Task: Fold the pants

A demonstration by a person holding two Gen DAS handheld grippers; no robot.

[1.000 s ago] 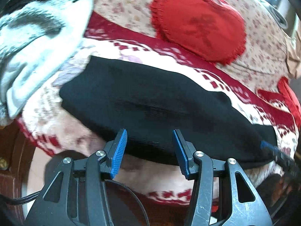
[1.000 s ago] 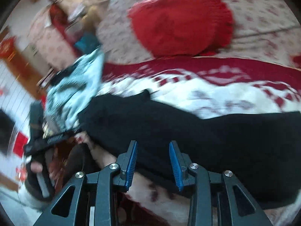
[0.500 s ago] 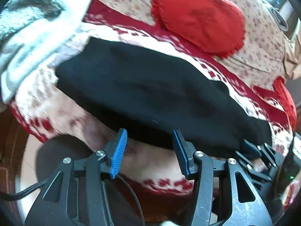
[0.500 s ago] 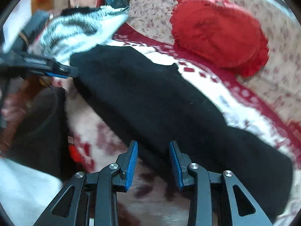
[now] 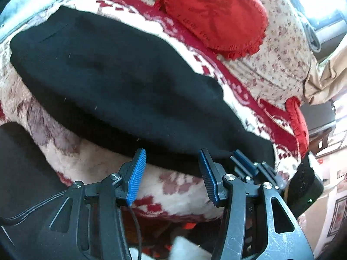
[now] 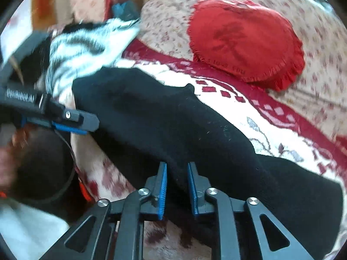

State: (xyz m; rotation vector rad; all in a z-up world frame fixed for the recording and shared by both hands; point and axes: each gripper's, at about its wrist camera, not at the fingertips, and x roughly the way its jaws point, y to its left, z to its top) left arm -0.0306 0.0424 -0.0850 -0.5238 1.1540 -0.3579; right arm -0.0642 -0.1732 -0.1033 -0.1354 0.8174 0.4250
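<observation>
Grasping step: the black knit pants (image 6: pixel 184 125) lie flat across the red-and-cream patterned blanket (image 5: pixel 91 162). The right gripper (image 6: pixel 176 182), at six o'clock, is closing on their near edge; half a second ago it stood wider. The left gripper (image 5: pixel 171 169) hangs open, empty. Next, it needs closing too.

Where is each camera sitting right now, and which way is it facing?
Left wrist: on the left claw, angled down over the near edge of the black pants; its jaws stand open, and the right claw shows at right.
Right wrist: on the right claw, angled down along the pants; jaws closing, fabric between them; the left claw enters at left.
Shared: the pants, the patterned blanket and the red heart cushion.
</observation>
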